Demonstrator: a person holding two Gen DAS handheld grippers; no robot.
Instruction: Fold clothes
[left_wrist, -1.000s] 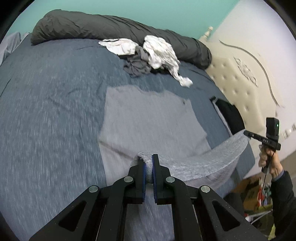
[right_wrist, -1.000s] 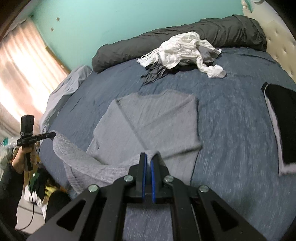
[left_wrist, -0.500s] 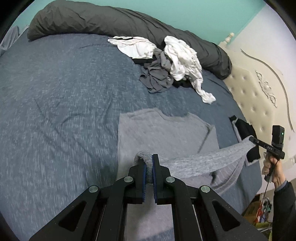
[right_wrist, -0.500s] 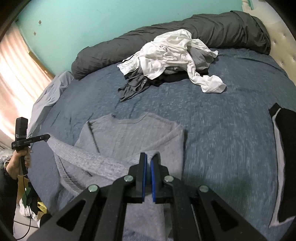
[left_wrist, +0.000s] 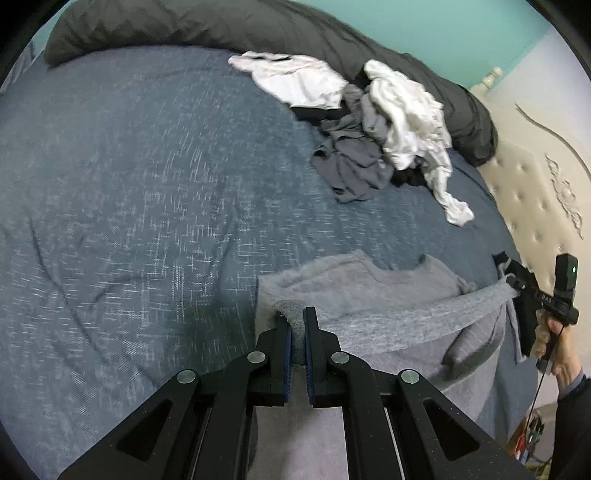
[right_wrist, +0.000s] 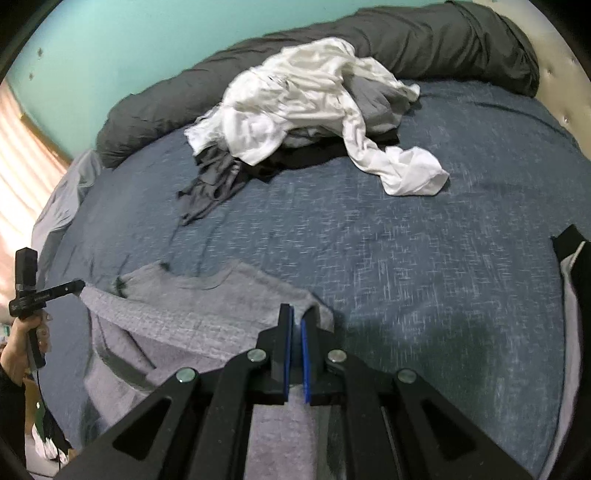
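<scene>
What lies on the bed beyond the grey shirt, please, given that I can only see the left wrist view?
Observer: A black garment with a pale edge lies flat on the bed, right of the right gripper and apart from the grey shirt.
Operator: And on the opposite side?
Observer: A pale sheet hangs off the bed's left edge, beside a bright curtain.
Operator: Is my left gripper visible?
Observer: Yes. A hand grips its handle, and the left gripper holds the shirt's edge taut.

Clothes pile (right_wrist: 310, 110) behind shirt (right_wrist: 207, 317), on bed (right_wrist: 424, 266)
</scene>
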